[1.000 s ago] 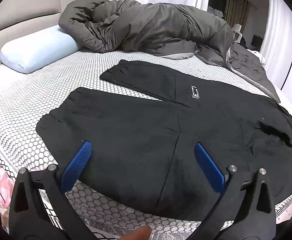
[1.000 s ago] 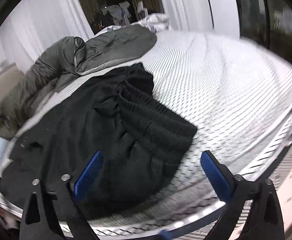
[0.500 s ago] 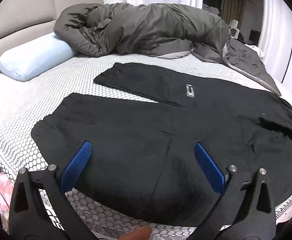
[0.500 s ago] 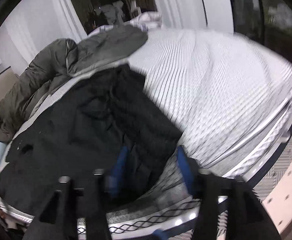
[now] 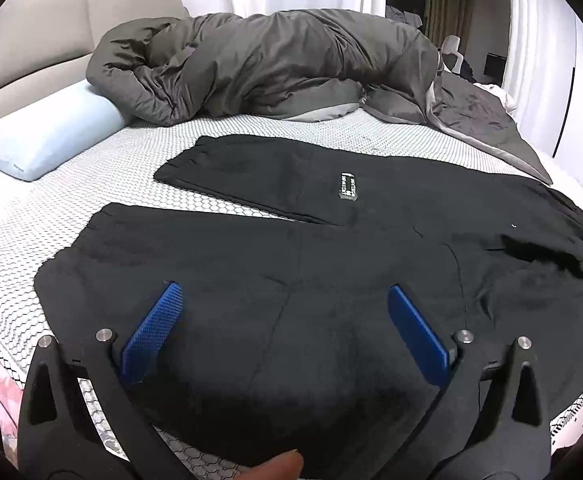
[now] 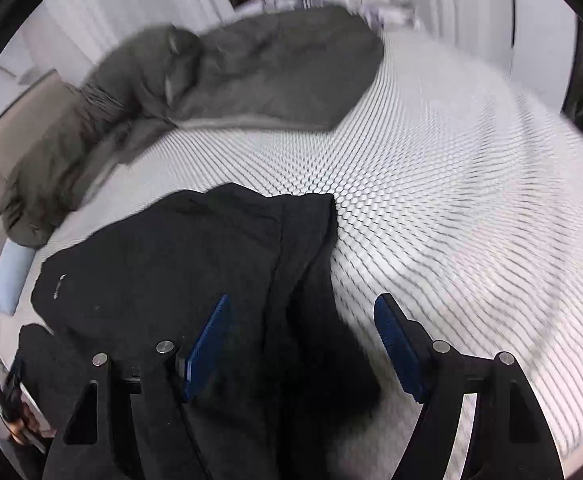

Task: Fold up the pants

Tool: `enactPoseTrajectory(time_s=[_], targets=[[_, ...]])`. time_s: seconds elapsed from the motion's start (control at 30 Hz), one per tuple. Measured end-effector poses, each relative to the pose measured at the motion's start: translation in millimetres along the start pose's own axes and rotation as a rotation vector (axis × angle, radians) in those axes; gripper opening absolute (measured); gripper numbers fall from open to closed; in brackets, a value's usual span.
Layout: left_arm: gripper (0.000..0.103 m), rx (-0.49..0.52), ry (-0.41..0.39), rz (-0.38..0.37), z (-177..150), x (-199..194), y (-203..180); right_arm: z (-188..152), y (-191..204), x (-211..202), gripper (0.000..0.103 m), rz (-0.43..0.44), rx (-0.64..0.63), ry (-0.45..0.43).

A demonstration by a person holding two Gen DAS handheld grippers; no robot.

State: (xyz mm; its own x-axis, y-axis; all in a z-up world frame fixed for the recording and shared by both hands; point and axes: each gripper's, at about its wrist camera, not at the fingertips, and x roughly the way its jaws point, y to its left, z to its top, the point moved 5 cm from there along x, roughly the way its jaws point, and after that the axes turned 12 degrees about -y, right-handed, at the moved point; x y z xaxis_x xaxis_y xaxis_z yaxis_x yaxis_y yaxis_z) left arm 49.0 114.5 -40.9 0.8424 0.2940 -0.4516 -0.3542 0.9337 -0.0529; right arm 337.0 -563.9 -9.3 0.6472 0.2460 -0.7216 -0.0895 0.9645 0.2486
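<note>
On mattress (image 5: 19, 224): black pants (image 5: 331, 280) laid flat, long axis left-right in left view, leg cuffs twd. pillow (image 5: 51, 140). L gripper (image 5: 281, 300) held wide apart above near leg. R gripper (image 6: 301, 320) apart, just reopened, waistband fabric seen between pads, not pinched; waistband now bunched, shifted vs. earlier.

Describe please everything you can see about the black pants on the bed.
The black pants lie spread flat on the mattress with a white honeycomb pattern, both legs apart and pointing toward the blue pillow. The fabric looks soft and matte, with seams and light wrinkles. A small grey label sits on the far leg. The waist end is bunched and rumpled. Neither open gripper holds them, and the grey duvet lies apart behind.
</note>
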Motion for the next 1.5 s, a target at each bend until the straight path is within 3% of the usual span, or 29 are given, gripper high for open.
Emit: enactPoseTrajectory(time_s=[0.1, 0.13, 0.17, 0.2, 0.27, 0.3, 0.37, 0.4, 0.47, 0.53, 0.57, 0.63, 0.67, 0.7, 0.87, 0.97, 1.03, 1.07, 1.13, 1.2, 1.33, 1.43, 1.5], targets=[[0.102, 0.019, 0.01, 0.012, -0.1, 8.5, -3.0, 11.6, -10.1, 61.7, 0.075, -0.05, -0.007, 0.125], [0.102, 0.025, 0.013, 0.016, -0.3, 11.7, -2.1, 5.9, -16.4, 73.7, 0.069, -0.06, -0.004, 0.164], [0.102, 0.029, 0.015, 0.019, -0.6, 14.2, -1.4, 4.6, -18.6, 87.8, 0.031, -0.051, 0.007, 0.212], [0.102, 0.035, 0.018, 0.021, -1.1, 16.6, -1.1, 7.7, -16.6, 95.7, 0.02, -0.034, -0.002, 0.23], [0.102, 0.044, 0.021, 0.027, -1.4, 21.5, 0.5, 34.6, 6.9, 76.2, 0.009, 0.005, -0.124, 0.054], [0.102, 0.046, 0.023, 0.029, -1.4, 23.7, 2.0, 48.3, 20.4, 61.4, 0.009, 0.031, -0.184, -0.06], [0.102, 0.041, 0.029, 0.032, -0.8, 27.8, 4.2, 66.9, 24.3, 53.8, 0.01, -0.031, -0.235, -0.163], [0.102, 0.039, 0.03, 0.034, -0.9, 28.5, 6.2, 70.8, 18.3, 61.8, 0.016, -0.079, -0.229, -0.15], [0.102, 0.034, 0.026, 0.047, 0.2, 27.0, 10.5, 66.7, -0.9, 95.4, 0.031, -0.181, -0.201, -0.005], [0.102, 0.024, 0.016, 0.056, 2.4, 23.5, 16.9, 58.9, -8.9, 105.2, 0.032, -0.228, -0.193, 0.059], [0.102, 0.02, 0.011, 0.062, 2.6, 21.3, 21.6, 58.6, -9.7, 94.8, 0.034, -0.227, -0.17, 0.026], [0.102, -0.003, 0.008, 0.073, 2.3, 17.8, 34.0, 51.4, -9.2, 59.2, 0.054, -0.211, -0.117, -0.056], [0.102, -0.022, 0.012, 0.071, 2.0, 16.9, 40.8, 42.2, -9.6, 34.8, 0.072, -0.19, -0.096, -0.102], [0.102, -0.037, 0.015, 0.067, 1.6, 15.5, 46.8, 23.9, -10.5, 6.1, 0.082, -0.182, -0.077, -0.146], [0.102, -0.07, 0.012, 0.042, 1.7, 8.4, 56.7, -69.6, -18.4, -92.1, 0.088, -0.193, 0.022, -0.252], [0.102, -0.082, 0.012, 0.025, 2.4, 1.8, 57.8, -125.2, -19.3, -94.5, 0.088, -0.156, 0.167, -0.264], [0.102, -0.14, 0.018, 0.024, 2.6, -6.2, 70.2, -158.9, -23.5, -85.6, 0.087, -0.07, 0.264, -0.224], [0.102, -0.189, 0.023, 0.026, 2.1, -11.0, 82.8, -165.7, -21.4, -72.9, 0.081, -0.019, 0.317, -0.213], [0.102, -0.277, 0.033, 0.04, -1.4, -20.5, 107.9, -168.5, -12.7, -57.1, 0.057, 0.042, 0.365, -0.229], [0.099, -0.352, 0.04, 0.054, -6.2, -29.5, 135.5, -172.4, -5.2, -57.1, 0.022, 0.016, 0.367, -0.25], [0.08, -0.454, 0.104, 0.074, -23.1, -33.1, 182.0, -180.8, 7.0, -78.5, 0.018, -0.047, 0.285, -0.332], [0.066, -0.532, 0.179, -0.025, -31.9, -14.1, 190.3, -195.9, -0.6, -72.1, 0.018, -0.069, 0.284, -0.278], [0.064, -0.538, 0.183, -0.029, -31.8, -8.3, 191.3, -200.5, -4.4, -75.3, 0.019, -0.061, 0.3, -0.276]])
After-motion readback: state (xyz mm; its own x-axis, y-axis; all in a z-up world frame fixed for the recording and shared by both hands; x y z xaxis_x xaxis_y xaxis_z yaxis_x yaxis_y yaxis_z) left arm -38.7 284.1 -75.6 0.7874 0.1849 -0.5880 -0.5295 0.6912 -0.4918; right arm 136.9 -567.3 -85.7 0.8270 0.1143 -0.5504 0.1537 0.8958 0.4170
